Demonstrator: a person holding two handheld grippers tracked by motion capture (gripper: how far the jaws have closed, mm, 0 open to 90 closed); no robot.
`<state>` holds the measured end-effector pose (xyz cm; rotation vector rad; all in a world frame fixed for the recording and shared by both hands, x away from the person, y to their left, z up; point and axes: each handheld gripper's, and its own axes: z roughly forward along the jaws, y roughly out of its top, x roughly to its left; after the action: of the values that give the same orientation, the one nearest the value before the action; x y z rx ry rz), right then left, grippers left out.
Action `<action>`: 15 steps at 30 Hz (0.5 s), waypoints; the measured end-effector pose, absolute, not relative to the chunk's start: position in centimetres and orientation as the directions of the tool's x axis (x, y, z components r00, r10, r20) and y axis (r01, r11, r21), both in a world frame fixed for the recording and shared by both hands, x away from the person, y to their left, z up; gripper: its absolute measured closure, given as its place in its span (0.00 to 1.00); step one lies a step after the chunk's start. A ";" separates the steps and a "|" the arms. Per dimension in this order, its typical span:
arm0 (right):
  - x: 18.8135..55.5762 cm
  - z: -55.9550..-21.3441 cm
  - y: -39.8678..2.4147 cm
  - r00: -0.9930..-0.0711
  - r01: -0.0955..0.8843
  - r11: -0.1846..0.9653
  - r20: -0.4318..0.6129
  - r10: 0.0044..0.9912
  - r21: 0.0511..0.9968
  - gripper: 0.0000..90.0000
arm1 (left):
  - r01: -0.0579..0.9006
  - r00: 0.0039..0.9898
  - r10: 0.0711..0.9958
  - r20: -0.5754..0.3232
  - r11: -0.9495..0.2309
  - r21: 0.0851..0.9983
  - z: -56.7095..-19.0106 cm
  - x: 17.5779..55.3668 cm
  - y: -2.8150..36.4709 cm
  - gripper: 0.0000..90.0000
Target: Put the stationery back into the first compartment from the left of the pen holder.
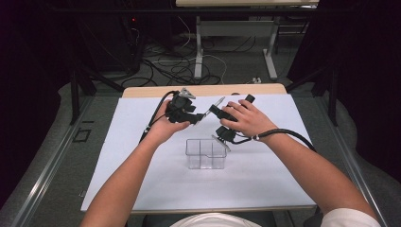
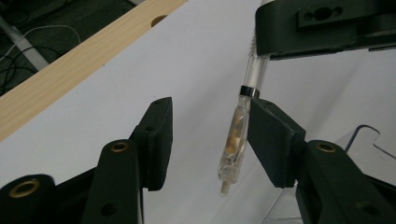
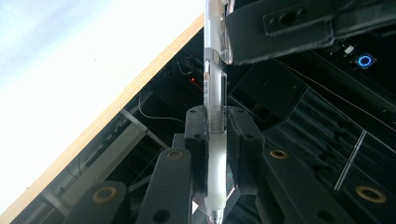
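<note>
The pen (image 3: 215, 140) looks light, hard and slippery, so hold it around its middle. The right gripper (image 3: 217, 135) is squeezing it tight. The left gripper (image 2: 210, 140) is half open around the pen's other end, one pad touching it.

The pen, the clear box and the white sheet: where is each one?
pen (image 3: 214, 140): right gripper view, its clear barrel between the black jaws.
clear box (image 1: 206, 154): high view, its front wall.
white sheet (image 1: 265, 179): high view, a bare part near the front.

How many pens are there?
1. The pen is up in the air between the two tools, behind the clear box. The right tool is clamped on it, and the left tool has its jaws around the other end.
</note>
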<state>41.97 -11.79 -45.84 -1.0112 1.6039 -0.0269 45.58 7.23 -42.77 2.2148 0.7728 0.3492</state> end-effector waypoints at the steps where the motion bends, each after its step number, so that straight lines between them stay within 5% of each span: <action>1: 42.0 -45.9 -11.7 0.059 -0.584 0.621 -0.791 -0.609 -0.522 0.88 | 0.419 0.783 0.621 0.013 -0.543 0.727 -42.8 45.6 7.0 0.58; 15: 41.7 -45.9 -11.1 0.073 -0.601 0.601 -0.786 -0.615 -0.527 0.88 | 0.392 0.829 0.556 0.059 -0.653 0.647 -43.1 45.6 4.8 0.77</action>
<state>41.73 -11.09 -45.85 -1.0431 1.5906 -0.0137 45.59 4.84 -43.06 2.3635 0.6913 0.3331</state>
